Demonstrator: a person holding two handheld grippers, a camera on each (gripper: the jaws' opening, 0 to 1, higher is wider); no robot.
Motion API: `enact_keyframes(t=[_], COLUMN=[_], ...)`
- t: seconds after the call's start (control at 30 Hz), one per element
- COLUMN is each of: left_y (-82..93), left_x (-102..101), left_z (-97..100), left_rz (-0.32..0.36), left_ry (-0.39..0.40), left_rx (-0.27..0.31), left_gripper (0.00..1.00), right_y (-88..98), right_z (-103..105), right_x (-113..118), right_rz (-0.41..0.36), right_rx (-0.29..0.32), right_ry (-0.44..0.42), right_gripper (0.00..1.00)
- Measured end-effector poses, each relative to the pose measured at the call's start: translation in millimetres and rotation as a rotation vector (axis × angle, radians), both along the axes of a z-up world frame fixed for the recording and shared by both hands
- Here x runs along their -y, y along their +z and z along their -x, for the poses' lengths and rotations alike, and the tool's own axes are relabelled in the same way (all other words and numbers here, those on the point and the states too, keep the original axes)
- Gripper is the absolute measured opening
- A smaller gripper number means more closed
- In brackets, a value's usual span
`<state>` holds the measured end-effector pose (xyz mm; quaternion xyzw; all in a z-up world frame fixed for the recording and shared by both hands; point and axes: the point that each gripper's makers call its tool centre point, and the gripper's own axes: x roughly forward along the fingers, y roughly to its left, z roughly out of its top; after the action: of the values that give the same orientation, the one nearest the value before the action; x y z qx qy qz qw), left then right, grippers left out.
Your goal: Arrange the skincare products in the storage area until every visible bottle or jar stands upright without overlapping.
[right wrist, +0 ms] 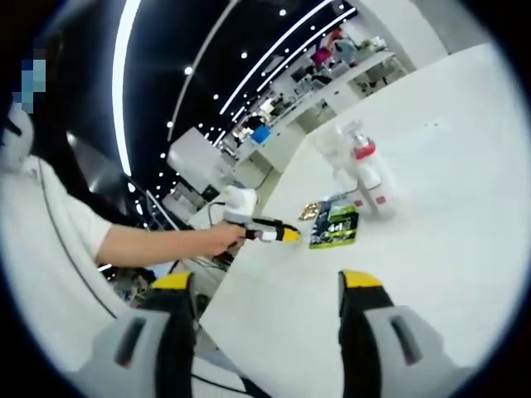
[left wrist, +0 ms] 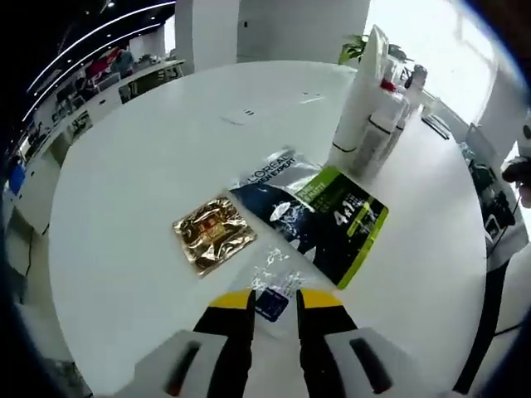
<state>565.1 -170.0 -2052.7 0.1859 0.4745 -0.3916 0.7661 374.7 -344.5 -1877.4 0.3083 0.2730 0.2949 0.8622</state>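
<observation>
The dark sachet, a flat L'Oréal pack with a green corner, serves as the landmark on the white table. Beyond it, at its far right corner, the skincare bottles stand upright in a tight cluster, a tall white tube among them and a red-capped sprayer (clearest in the right gripper view). Just left of the sachet lies a gold foil packet, close to it but apart. On the near side of the sachet a small clear packet with a blue label sits flat, and the left gripper hangs right over its near end, jaws narrowly parted with the label showing in the gap; whether the pads are touching it I cannot tell.

The right gripper is held well back from the sachet, jaws spread wide and holding nothing.

The risks, as I judge them: the clear packet is thin and slippery, so a closing pinch may skid it under the sachet's edge and make an overlap. A sweep toward the far side could also clip the crowded bottles, and one falling would topple its neighbours.
</observation>
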Motion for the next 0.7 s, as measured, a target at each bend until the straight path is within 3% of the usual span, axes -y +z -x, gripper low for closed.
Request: enact_keyframes(t=[0.13,0.27,0.63,0.7], left_y=[-0.7,-1.3,-0.3,0.5], left_x=[1.4,0.1,-2.2,-2.2], left_z=[-1.4,-0.1,0.1,-0.2], left_rz=[-0.018,-0.052,-0.061,-0.058], left_ry=[-0.039,-0.135,-0.163,-0.161], left_rx=[0.022,0.031,0.010,0.006], left_gripper=[0.21,0.21,0.21,0.25], right_y=[-0.7,-2.8,-0.9,-0.8], right_z=[0.5,-0.7,-6.8,-7.0], right_x=[0.5,0.6,-3.2,-2.9], right_rz=[0.003,0.001,-0.006,-0.007], right_rx=[-0.004,-0.012,-0.008,-0.008], right_ry=[-0.004,-0.006,0.004,0.002], right_gripper=[0.68,0.68,0.68,0.68])
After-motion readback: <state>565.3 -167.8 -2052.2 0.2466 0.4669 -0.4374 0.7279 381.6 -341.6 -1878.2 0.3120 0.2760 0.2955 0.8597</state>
